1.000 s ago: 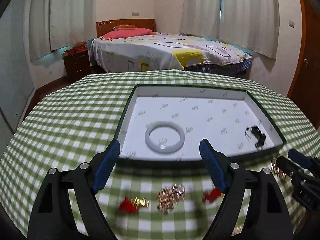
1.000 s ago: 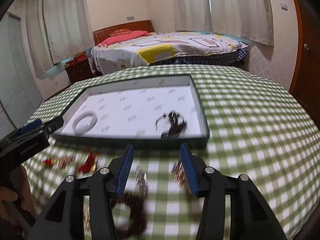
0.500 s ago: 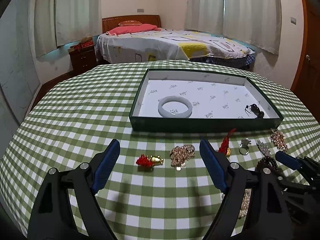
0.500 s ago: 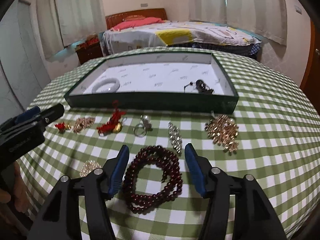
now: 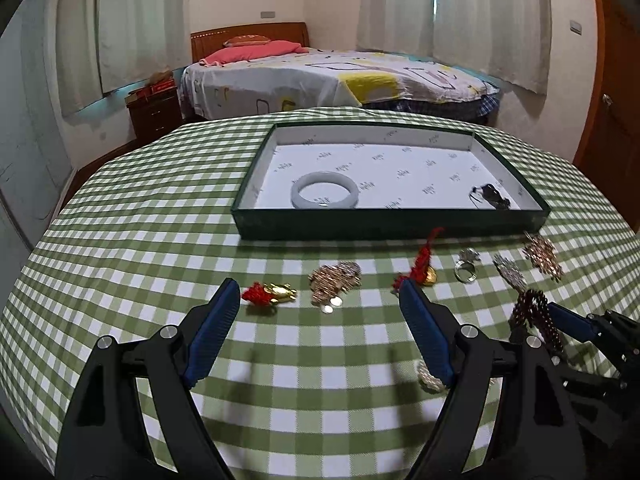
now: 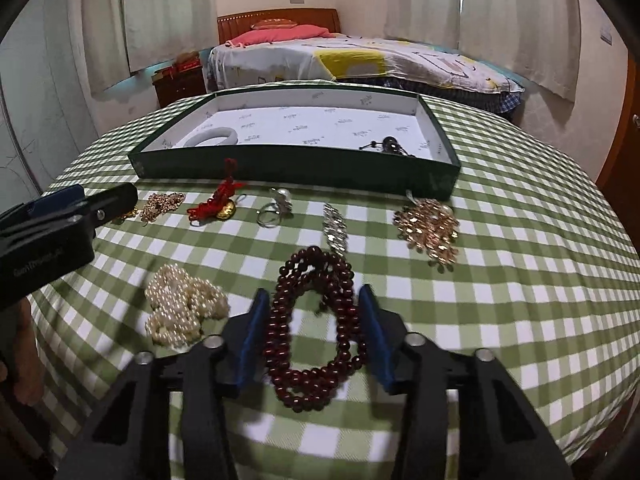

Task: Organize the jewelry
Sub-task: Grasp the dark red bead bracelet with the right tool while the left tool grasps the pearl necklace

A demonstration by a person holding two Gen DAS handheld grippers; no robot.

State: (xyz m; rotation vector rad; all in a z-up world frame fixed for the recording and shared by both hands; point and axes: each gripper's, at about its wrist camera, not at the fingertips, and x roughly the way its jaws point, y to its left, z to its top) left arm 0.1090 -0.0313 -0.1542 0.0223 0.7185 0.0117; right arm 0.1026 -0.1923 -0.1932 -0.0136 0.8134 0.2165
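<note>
The dark red bead necklace [image 6: 316,328] lies coiled on the green checked tablecloth [image 6: 520,280] right between the spread blue fingers [image 6: 254,338] of the right gripper [image 6: 316,338], which is released and grasping nothing. The coil's long axis runs away from the tongs toward the tray, so the jaws straddle it across its narrow width, and the right hand is by far the nearer of the two. To my eye a close and a lift come next, then a carry forward to the green tray [image 6: 296,164], which stands well beyond with a pale jade bangle [image 6: 214,136] at its left end and a small dark beaded piece [image 6: 390,145] at its right.

The left gripper [image 5: 320,320] is likewise open and empty, hovering over bare cloth, with a red knot with a gold charm [image 5: 270,294] and a heap of rose-gold chain [image 5: 334,278] just ahead of it.

Close by the necklace on its left sits a pile of white pearls [image 6: 182,310], near but apart. Between necklace and tray lie a silver crystal strip [image 6: 335,230], a ring [image 6: 274,210], a red tassel with a gold bell [image 6: 218,202] and a gold sequin cluster [image 6: 430,226]; the strip nearly touches the far end of the beads, and a low drag forward would likely sweep it along
</note>
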